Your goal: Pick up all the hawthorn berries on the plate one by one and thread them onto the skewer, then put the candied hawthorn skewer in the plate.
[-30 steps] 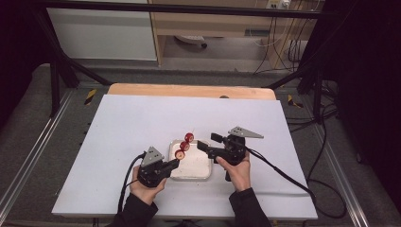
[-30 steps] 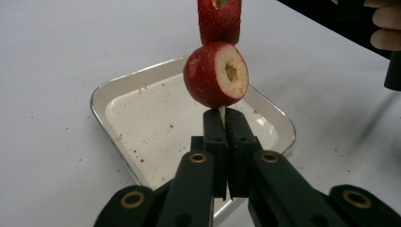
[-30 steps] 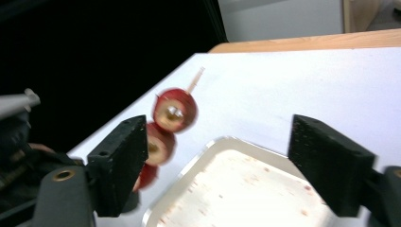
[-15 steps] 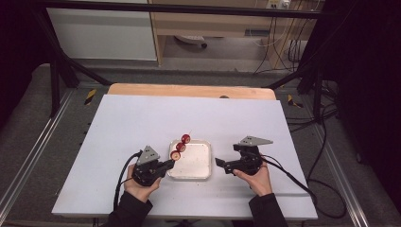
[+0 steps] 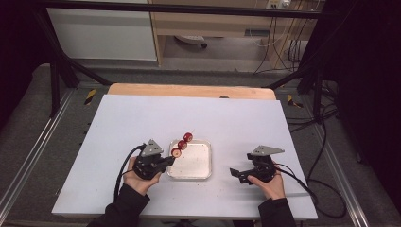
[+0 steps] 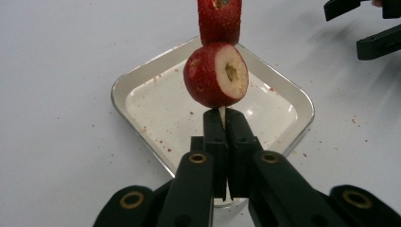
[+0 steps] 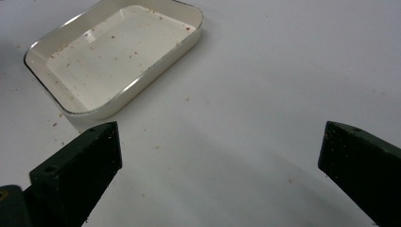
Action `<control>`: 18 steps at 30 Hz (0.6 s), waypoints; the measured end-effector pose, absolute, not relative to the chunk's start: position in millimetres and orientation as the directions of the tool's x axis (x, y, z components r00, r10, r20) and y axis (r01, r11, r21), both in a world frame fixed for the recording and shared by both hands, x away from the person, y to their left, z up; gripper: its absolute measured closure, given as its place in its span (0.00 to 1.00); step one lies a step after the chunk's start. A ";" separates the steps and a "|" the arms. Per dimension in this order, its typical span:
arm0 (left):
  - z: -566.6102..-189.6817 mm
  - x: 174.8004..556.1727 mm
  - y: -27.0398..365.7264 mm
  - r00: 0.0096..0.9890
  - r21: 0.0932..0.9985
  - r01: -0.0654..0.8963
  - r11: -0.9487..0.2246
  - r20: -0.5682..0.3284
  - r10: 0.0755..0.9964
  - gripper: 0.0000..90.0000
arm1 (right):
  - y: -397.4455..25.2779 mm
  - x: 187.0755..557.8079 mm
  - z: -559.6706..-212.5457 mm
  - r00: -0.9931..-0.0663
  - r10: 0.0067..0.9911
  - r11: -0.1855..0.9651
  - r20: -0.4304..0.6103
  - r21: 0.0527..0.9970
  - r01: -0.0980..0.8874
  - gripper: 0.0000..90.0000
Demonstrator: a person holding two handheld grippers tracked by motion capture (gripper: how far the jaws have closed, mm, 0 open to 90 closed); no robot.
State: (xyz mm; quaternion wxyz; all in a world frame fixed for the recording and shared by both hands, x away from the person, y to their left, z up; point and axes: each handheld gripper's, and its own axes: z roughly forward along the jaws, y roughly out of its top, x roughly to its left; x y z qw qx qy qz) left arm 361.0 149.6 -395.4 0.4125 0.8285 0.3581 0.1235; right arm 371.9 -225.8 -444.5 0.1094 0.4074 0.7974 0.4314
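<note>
My left gripper [image 5: 166, 161] [image 6: 222, 116] is shut on a thin wooden skewer that carries three red fruit pieces [image 5: 182, 144]. The nearest piece [image 6: 216, 81] shows a pale cut face with a core hole; another red piece [image 6: 219, 19] sits above it on the stick. The skewer slants up and away over the left rim of a shallow white square tray [image 5: 204, 160] [image 6: 137, 101] [image 7: 113, 56]. My right gripper [image 5: 235, 175] [image 7: 217, 161] hovers to the right of the tray, open, with nothing between its black jaws.
The white tabletop [image 5: 236, 123] carries small red crumbs around the tray. A wooden strip [image 5: 189, 90] runs along the far edge. Black frame bars and cables stand beyond the table. The right gripper's jaws [image 6: 373, 28] show at the left gripper view's top right.
My right gripper has let go near the skewered fruit and drawn back to the right of the tray, open. The left gripper keeps the skewer and has shifted slightly left.
</note>
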 end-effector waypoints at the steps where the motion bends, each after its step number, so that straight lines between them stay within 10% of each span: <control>1: -395.3 362.5 148.2 0.714 0.767 0.493 -0.410 -0.087 0.695 0.98 | -228.9 371.6 -446.3 -0.648 0.742 0.299 0.172 0.780 0.550 0.01; 18: -406.4 392.8 125.2 0.701 0.688 0.554 -0.468 -0.083 0.709 0.98 | -251.5 357.0 -451.5 -0.638 0.749 0.282 0.177 0.786 0.550 0.01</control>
